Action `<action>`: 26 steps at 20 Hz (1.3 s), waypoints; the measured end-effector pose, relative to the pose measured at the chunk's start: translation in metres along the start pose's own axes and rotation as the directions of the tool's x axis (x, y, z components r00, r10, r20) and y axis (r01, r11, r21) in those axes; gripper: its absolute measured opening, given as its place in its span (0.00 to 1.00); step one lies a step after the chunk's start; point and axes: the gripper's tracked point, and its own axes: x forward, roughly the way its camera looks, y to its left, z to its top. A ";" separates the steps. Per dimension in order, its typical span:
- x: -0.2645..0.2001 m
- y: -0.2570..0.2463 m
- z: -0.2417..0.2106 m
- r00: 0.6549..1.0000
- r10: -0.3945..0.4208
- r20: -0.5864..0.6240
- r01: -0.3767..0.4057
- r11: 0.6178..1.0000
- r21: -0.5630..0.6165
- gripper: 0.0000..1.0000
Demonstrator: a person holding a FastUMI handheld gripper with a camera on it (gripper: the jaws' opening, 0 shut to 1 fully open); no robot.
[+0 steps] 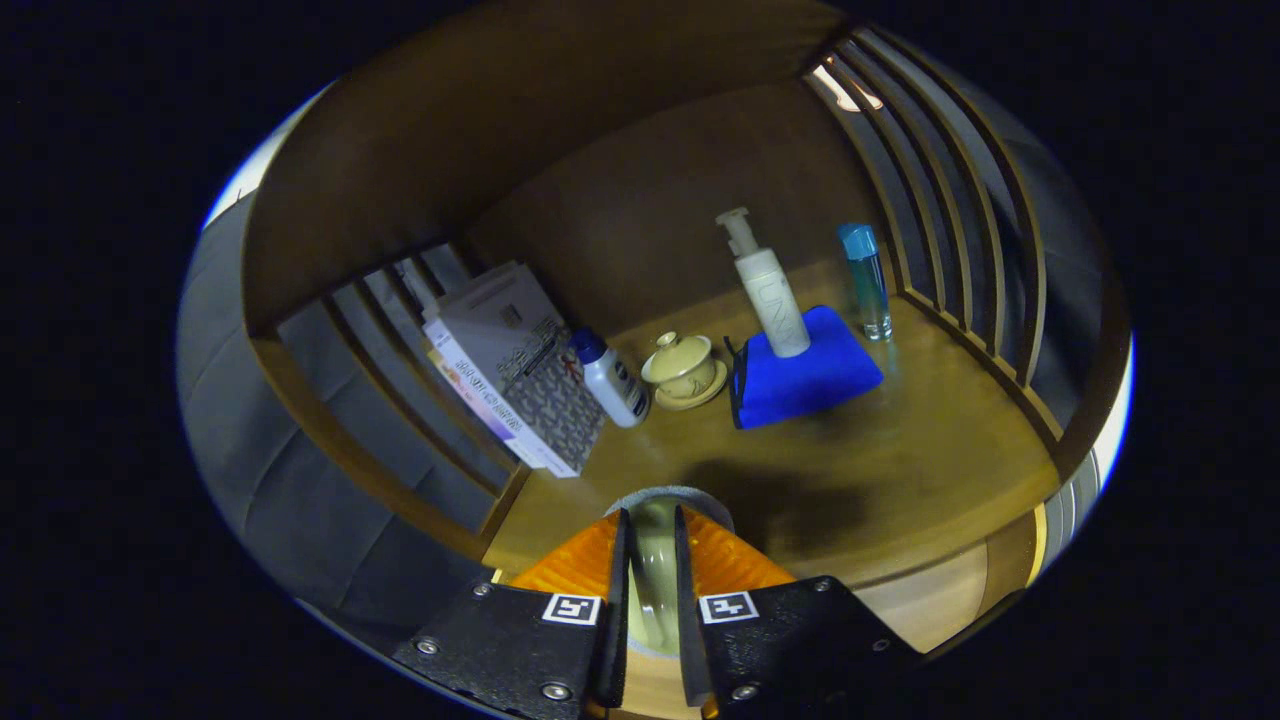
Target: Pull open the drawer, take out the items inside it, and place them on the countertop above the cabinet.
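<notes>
My gripper [652, 518] is shut on a pale, cream-green cup-like item [655, 575] with a grey rim; both fingers press on its wall, and most of it is hidden between and below them. It hangs over the front edge of the wooden countertop [900, 470]. Beyond the fingers on the countertop stand a small white bottle with a blue cap [612, 378], a cream lidded tea cup on a saucer [683, 368], and a folded blue cloth [805, 375] with a white pump bottle [770, 290] upright on it. A clear bottle with a blue cap [868, 282] stands right of the cloth.
A stack of books [520, 365] leans against the slatted wooden side [400, 400] on the left. Another slatted side [950, 210] closes the right, and a wooden back panel stands behind the items. Bare countertop lies just ahead of the fingers, under a dark shadow [780, 500].
</notes>
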 end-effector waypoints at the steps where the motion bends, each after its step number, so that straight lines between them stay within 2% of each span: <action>1: 0.006 -0.002 0.001 1.000 -0.006 0.005 0.006 1.000 0.013 0.22; 4: 0.027 -0.010 0.011 0.999 -0.032 0.031 0.030 0.998 0.061 0.22; 9: 0.057 -0.024 0.018 0.994 -0.083 0.066 0.078 0.994 0.073 0.22; 16: 0.064 -0.027 0.020 0.990 -0.106 0.096 0.103 0.994 0.035 0.30; 18: 0.058 -0.027 0.017 0.989 -0.109 0.104 0.109 0.994 0.004 0.51; 21: 0.032 -0.022 0.018 0.980 -0.104 0.170 0.114 0.992 -0.053 0.90; 23: 0.006 -0.019 0.017 0.968 -0.100 0.231 0.129 0.985 -0.113 0.95; 26: -0.034 -0.006 0.008 0.948 -0.070 0.311 0.136 0.971 -0.196 0.95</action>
